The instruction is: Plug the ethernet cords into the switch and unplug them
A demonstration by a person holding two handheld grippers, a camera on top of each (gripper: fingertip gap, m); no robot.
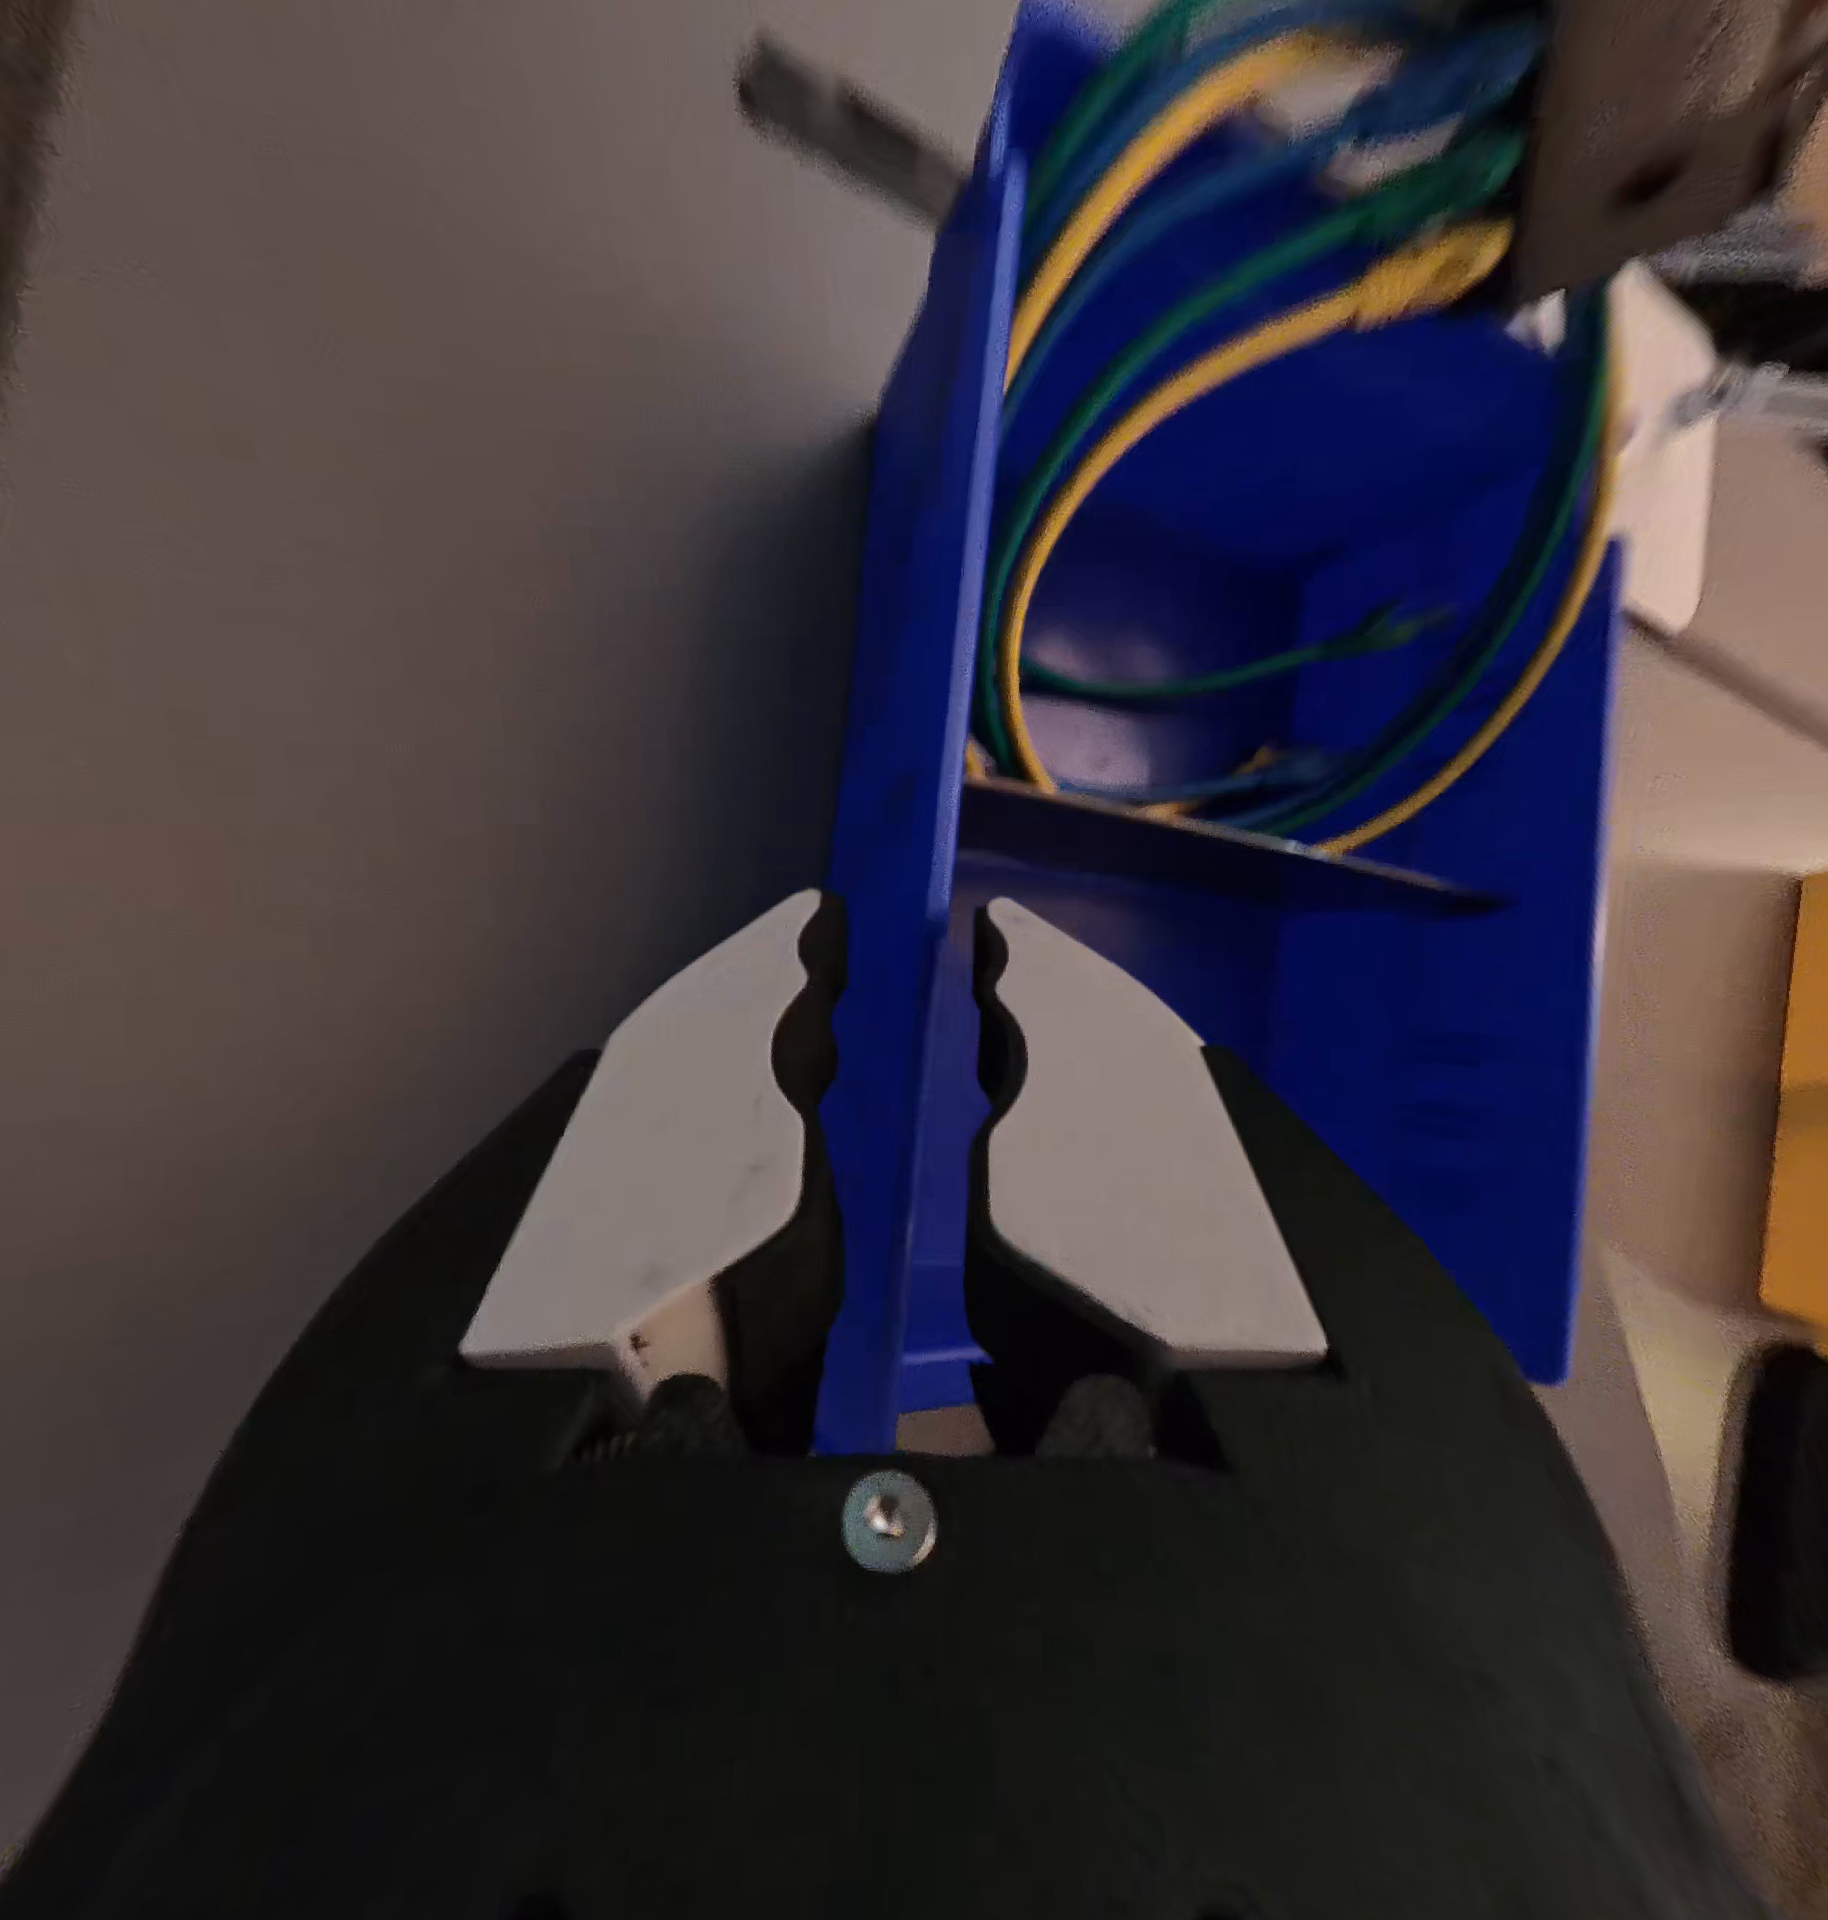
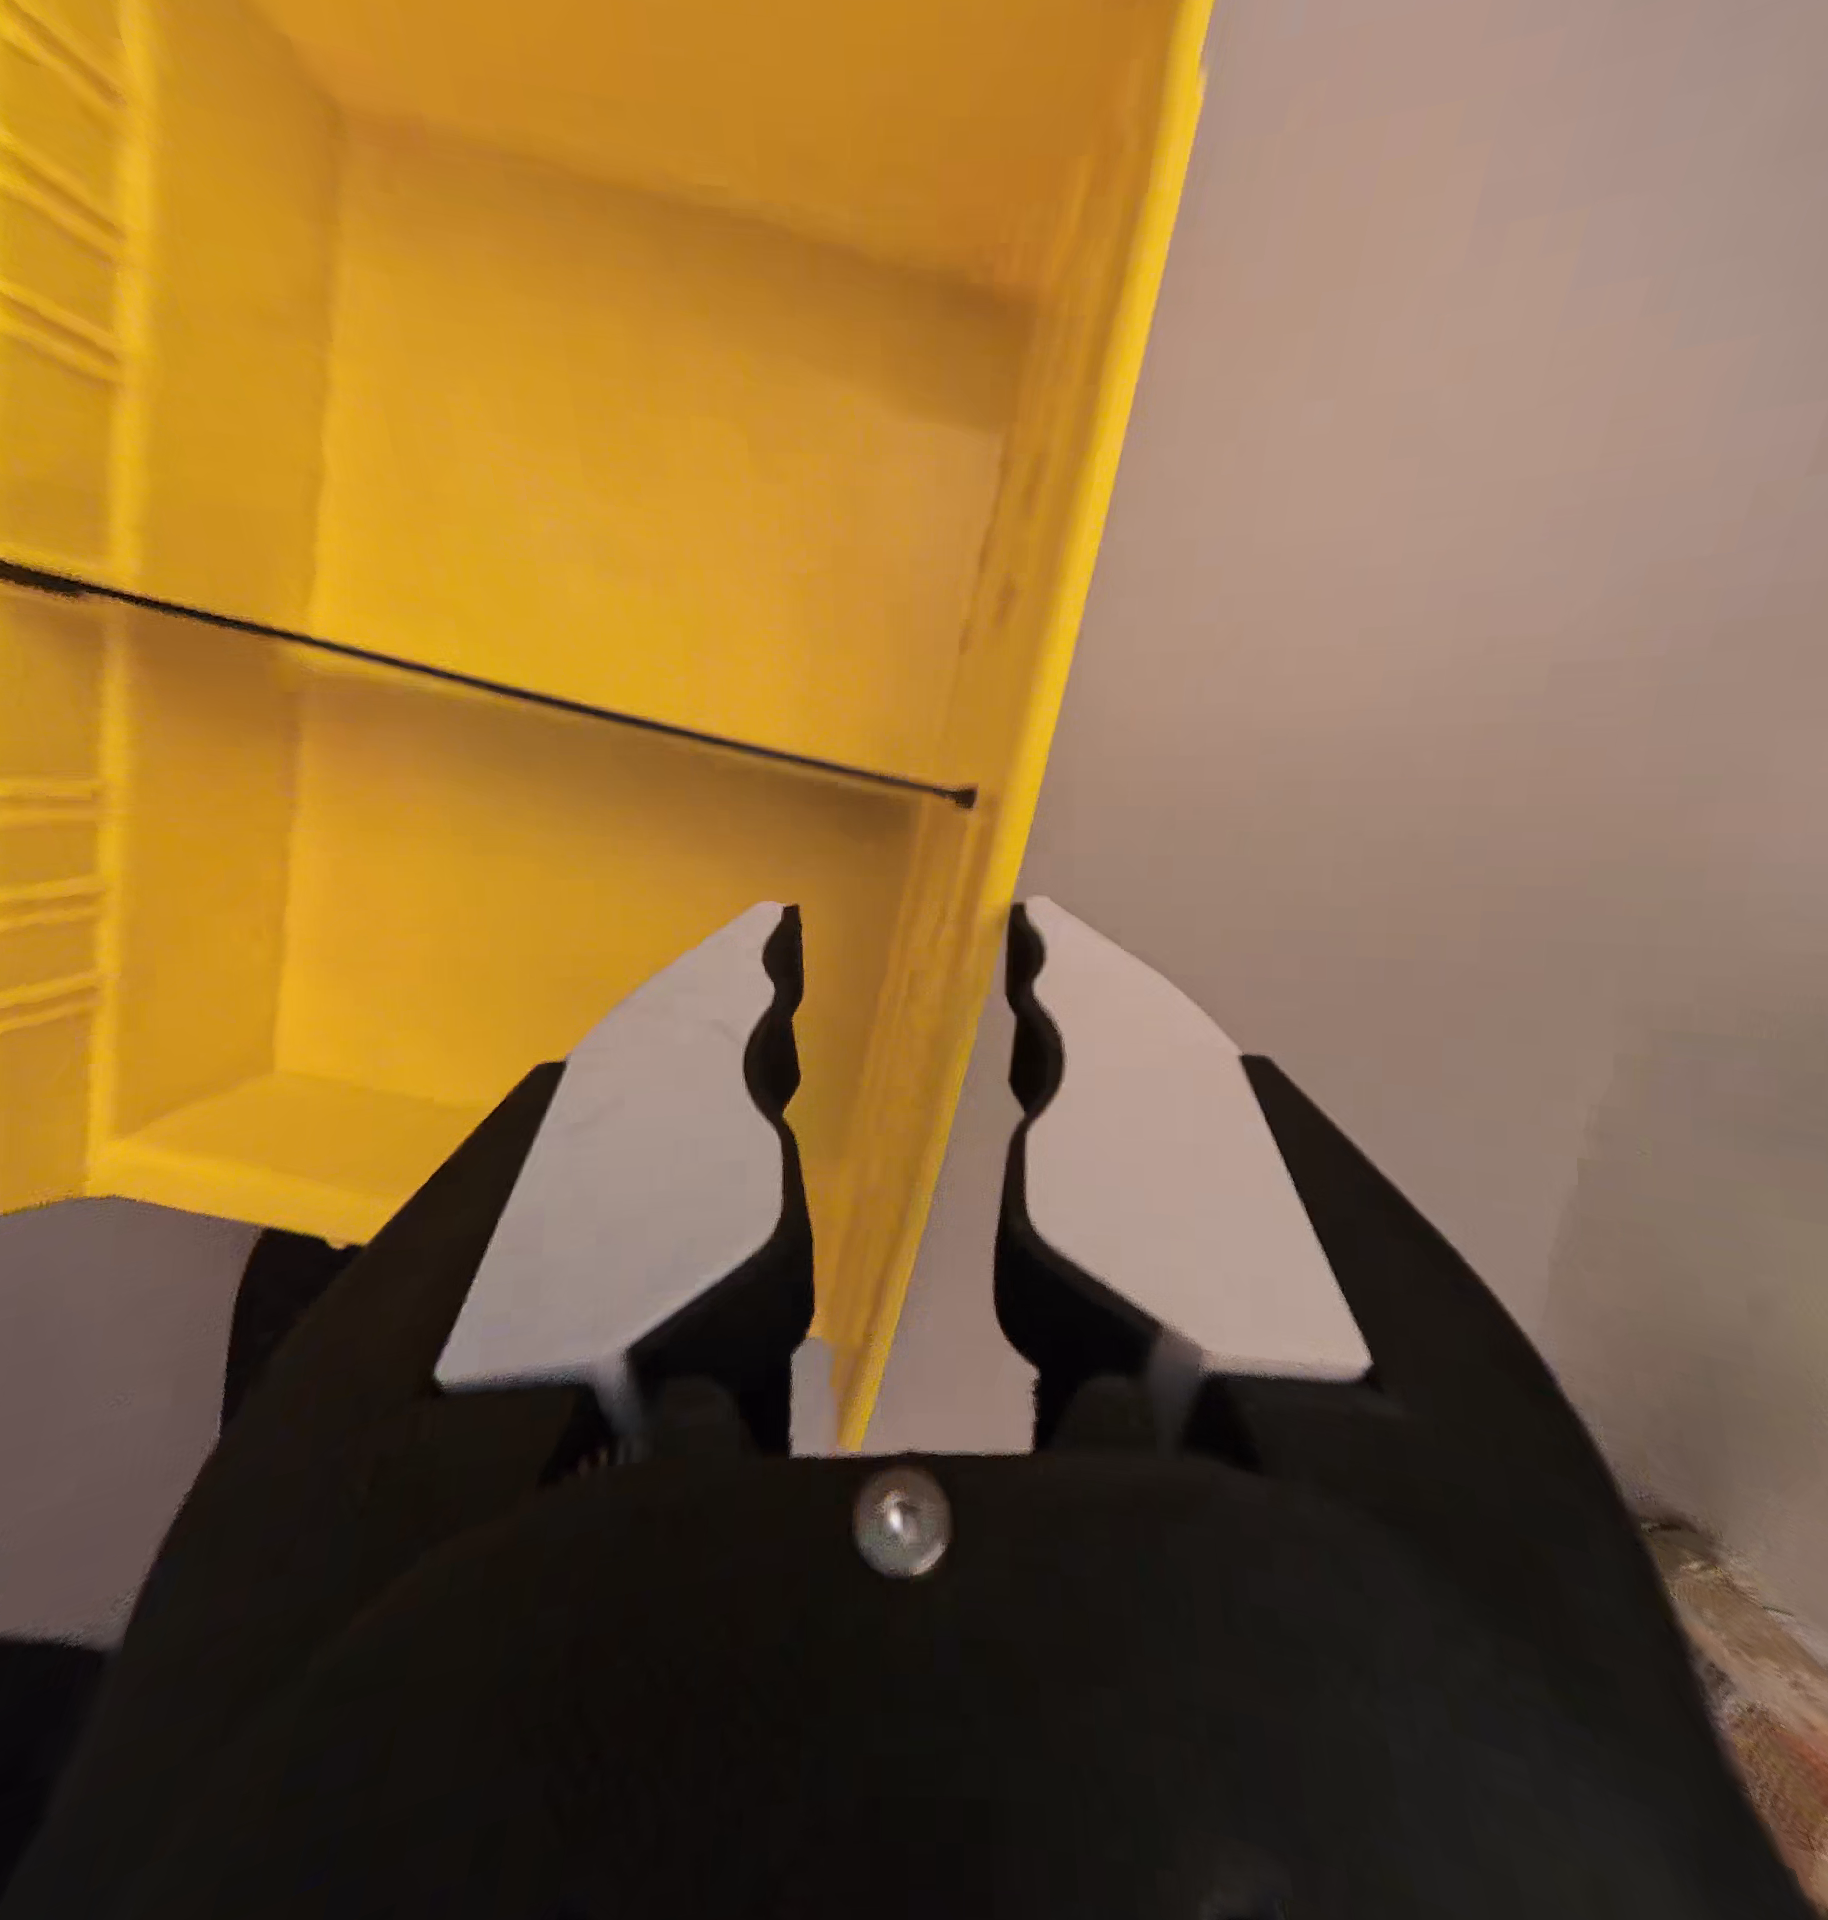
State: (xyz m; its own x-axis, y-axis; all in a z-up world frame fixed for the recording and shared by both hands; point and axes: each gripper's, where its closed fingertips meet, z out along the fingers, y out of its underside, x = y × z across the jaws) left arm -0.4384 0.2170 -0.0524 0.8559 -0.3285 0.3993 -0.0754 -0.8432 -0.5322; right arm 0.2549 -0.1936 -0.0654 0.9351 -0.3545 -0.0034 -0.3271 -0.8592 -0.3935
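My left gripper [image 1: 908, 914] is shut on the side wall of a blue bin [image 1: 1429, 1039]. The bin holds loops of yellow, green and blue ethernet cords [image 1: 1118, 520], and a dark divider [image 1: 1201, 842] crosses it. My right gripper [image 2: 902, 920] straddles the right wall of an empty yellow bin [image 2: 598, 436]. Its jaws stand apart; the wall lies against the right finger and a gap shows beside the left one. A thin black divider [image 2: 474, 675] crosses the yellow bin. No switch is in view. Both views are blurred.
A pale grey surface [image 1: 422, 623] lies left of the blue bin. To its right are a white box [image 1: 1668, 468], part of the yellow bin [image 1: 1824, 1091] and a black wheel [image 1: 1793, 1507]. A blurred grey shape [image 1: 1668, 135] covers the cords' upper ends. One gripper's finger ends stand about 80 cm off the other's.
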